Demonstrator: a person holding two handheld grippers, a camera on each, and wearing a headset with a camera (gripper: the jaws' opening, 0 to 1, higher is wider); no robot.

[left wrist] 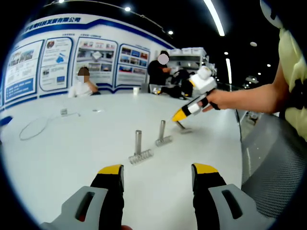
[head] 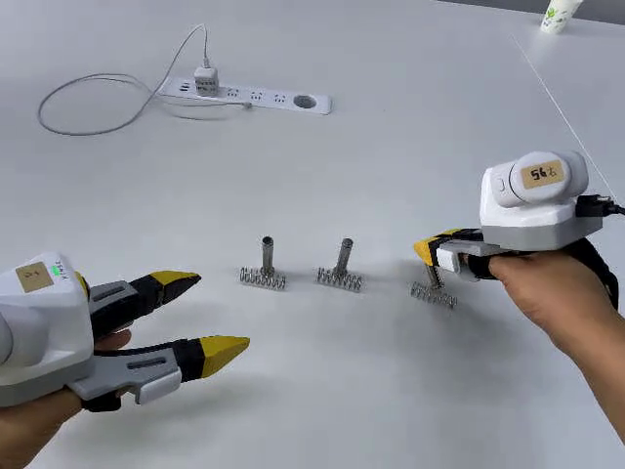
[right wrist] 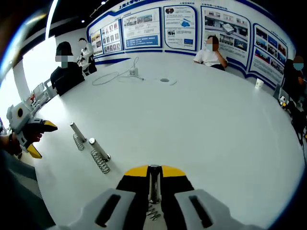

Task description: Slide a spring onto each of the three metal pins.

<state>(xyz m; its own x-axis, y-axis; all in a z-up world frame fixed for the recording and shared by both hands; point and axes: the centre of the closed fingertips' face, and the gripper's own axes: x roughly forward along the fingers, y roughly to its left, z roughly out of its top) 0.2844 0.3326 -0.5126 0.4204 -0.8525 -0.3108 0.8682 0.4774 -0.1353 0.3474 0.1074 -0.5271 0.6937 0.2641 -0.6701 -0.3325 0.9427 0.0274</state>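
Three short metal pins stand in a row on the white table: the left pin (head: 267, 254), the middle pin (head: 344, 255) and the right pin (head: 433, 277). A spring lies flat at the foot of each: (head: 263, 279), (head: 339, 280), (head: 433, 295). My right gripper (head: 430, 252) is shut on the right pin (right wrist: 153, 184), with its spring (right wrist: 152, 211) just below the jaws. My left gripper (head: 210, 313) hovers open at the lower left, a short way in front of the left pin (left wrist: 138, 141), with nothing between its fingers.
A white power strip (head: 244, 96) with a plugged charger and a looping cable (head: 88, 98) lies at the back left. A paper cup (head: 560, 15) stands at the far right corner. People sit at the table's far side (right wrist: 209, 52).
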